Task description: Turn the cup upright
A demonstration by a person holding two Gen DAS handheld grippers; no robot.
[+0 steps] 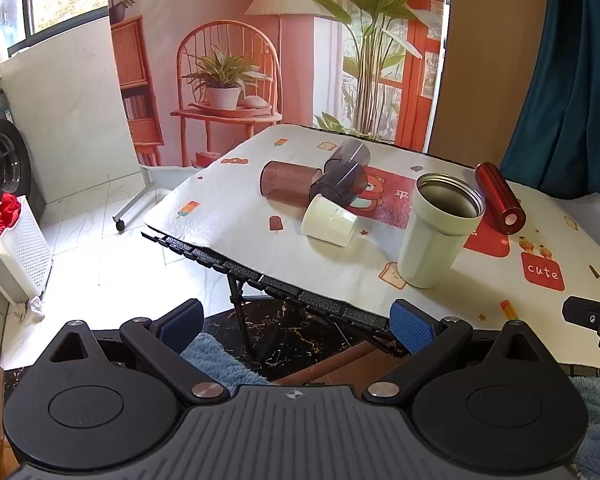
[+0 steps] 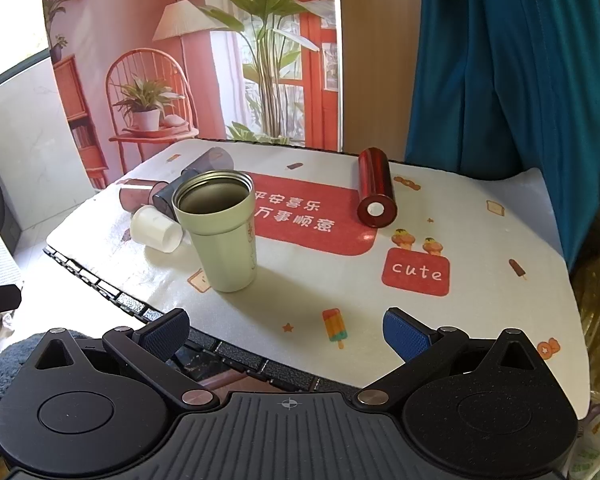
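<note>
1 cup done, the rest left. The pale green tumbler (image 1: 436, 232) stands upright on the worktop (image 1: 236, 216), mouth up, metal rim and liner showing; I use it as the landmark.

Lying on their sides, judged not yet flipped:
- White cup (image 1: 329, 221), just left of the tumbler and a little farther back, mouth pointing away from the tumbler. In the right wrist view it looks almost touching the tumbler; contact cannot be confirmed.
- Brown translucent cup (image 1: 288, 183), left of and behind the tumbler, beyond the white cup.
- 2 dark smoky cups (image 1: 342, 178), behind the white cup, one partly over or against the other; whether they are nested I cannot tell.
- Red metallic cylinder (image 1: 499, 197), right of and behind the tumbler, well apart from it, round end facing the cameras. Cup or bottle, cannot tell.

So roughly 1 of 5 or 6 items is upright, if all of them count for the task.

Left hand-held gripper (image 1: 296, 322): jaws wide apart, holding nothing, hanging off the near-left edge of the worktop, well short of the tumbler. Right hand-held gripper (image 2: 286, 334): jaws wide apart, empty, over the near edge, in front of and to the right of the tumbler. Neither touches any cup.

Likely next: the white cup, nearest the tumbler and easiest to reach, though it sits close to the tumbler and a careless grab may knock that over.
</note>
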